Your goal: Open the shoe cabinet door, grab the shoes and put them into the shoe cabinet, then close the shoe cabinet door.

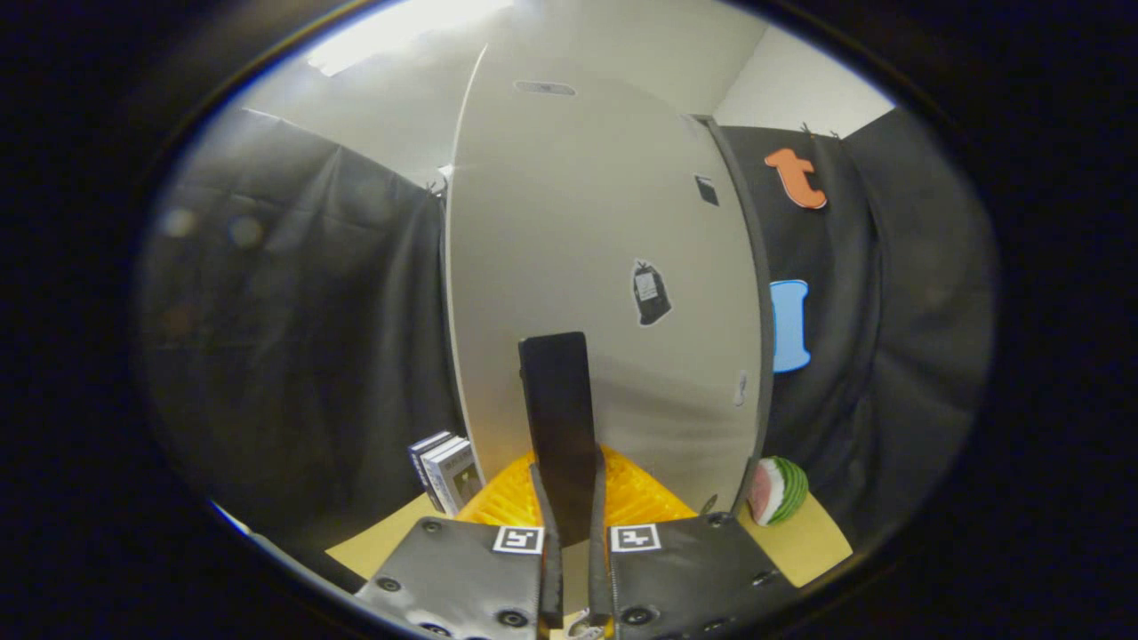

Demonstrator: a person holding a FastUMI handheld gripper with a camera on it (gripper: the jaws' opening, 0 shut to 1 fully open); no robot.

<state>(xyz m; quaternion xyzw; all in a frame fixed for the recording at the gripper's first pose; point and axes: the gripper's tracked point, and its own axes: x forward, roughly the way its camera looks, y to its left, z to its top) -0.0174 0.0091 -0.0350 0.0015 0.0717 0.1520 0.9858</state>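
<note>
The tall, smooth, pale grey shoe cabinet door (605,267) stood upright just ahead of the tool, its flat matte panel edged on the right by a dark strip and carrying a small black sticker. A flat, black, slab-like handle (558,418) rose in front of it, its lower end pinched between the two fingers. The tool (574,533) pointed straight forward, closed on the handle, its dark fingers (544,551) narrow and upright. Below lay an orange ribbed plastic mat (640,498) on the tan desk (805,542). A striped watermelon-slice toy (778,491) sat to the right and small white boxes (449,471) to the left.
</note>
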